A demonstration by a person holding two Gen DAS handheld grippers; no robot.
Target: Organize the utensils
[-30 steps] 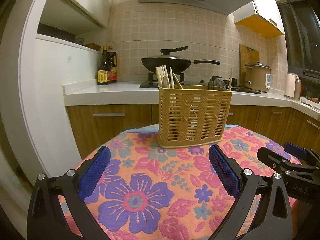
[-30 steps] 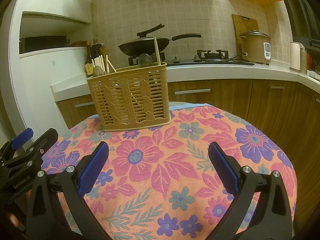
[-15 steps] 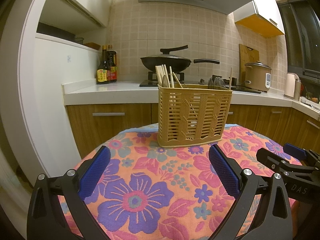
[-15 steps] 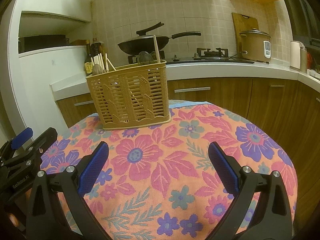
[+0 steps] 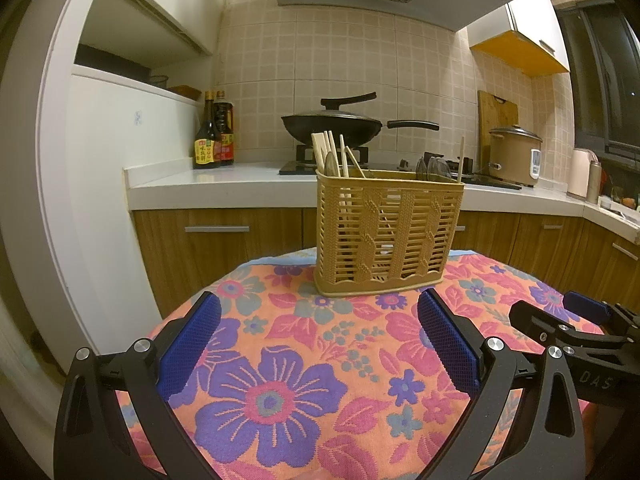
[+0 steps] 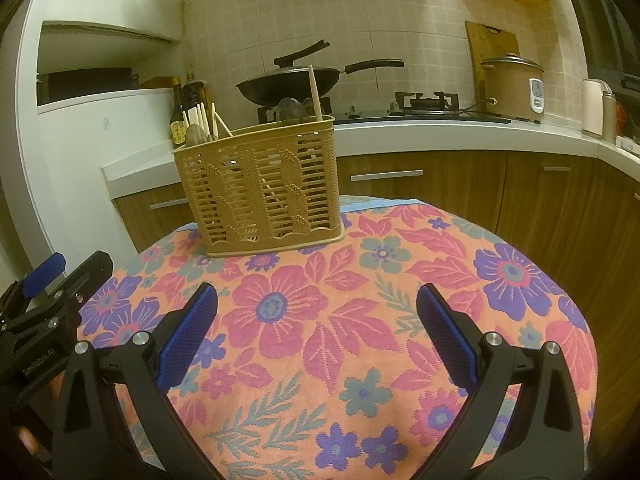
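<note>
The utensil basket stands at the far edge of the cloth-covered table, chopsticks in its left compartment, the kitchen counter behind it.

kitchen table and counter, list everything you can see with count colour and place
utensil basket: one, tan, far side of table
chopsticks: several, pale, basket's left end
single chopstick: one, pale, basket's right end
spoons: a few, grey, in basket
tablecloth: one, orange floral, on table
wok: one, black, lidded, on stove
sauce bottles: two, dark, on counter
rice cooker: one, beige, on counter
left tongs: black, blue pads, open
right tongs: black, blue pads, open
</note>
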